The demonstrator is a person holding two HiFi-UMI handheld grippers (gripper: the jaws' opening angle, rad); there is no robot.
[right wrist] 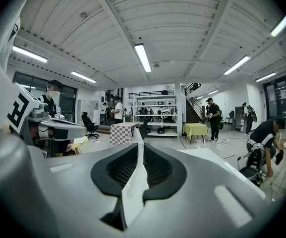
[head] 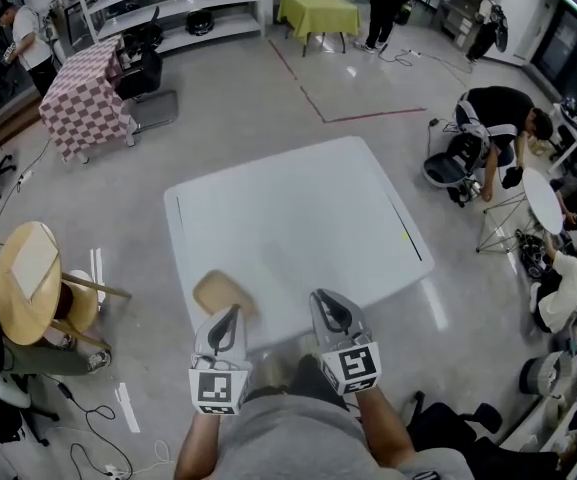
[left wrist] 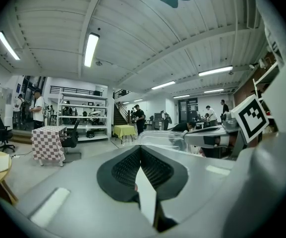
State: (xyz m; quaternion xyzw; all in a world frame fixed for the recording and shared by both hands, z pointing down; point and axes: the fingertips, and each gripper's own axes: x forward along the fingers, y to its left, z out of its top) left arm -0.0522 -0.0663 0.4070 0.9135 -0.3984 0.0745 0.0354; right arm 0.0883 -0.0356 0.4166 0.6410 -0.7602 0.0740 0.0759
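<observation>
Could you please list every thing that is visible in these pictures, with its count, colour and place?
large flat white sheet: 1, white, centre, spread flat; near edge at both grippers
round tan wooden seat: 1, tan, by the sheet's near-left corner
round light wooden table: 1, tan, far left
checked-cloth table: 1, red-white, upper left
yellow-green-cloth table: 1, top centre
white shelving rack: 1, white, top left
small round white table: 1, right
red floor tape: lines, red, beyond the sheet
people: several, room's edges
left gripper: 1, grey, bottom, jaws shut on the sheet's edge
right gripper: 1, grey, bottom, jaws shut on the sheet's edge
person's forearms: 2, bottom edge
</observation>
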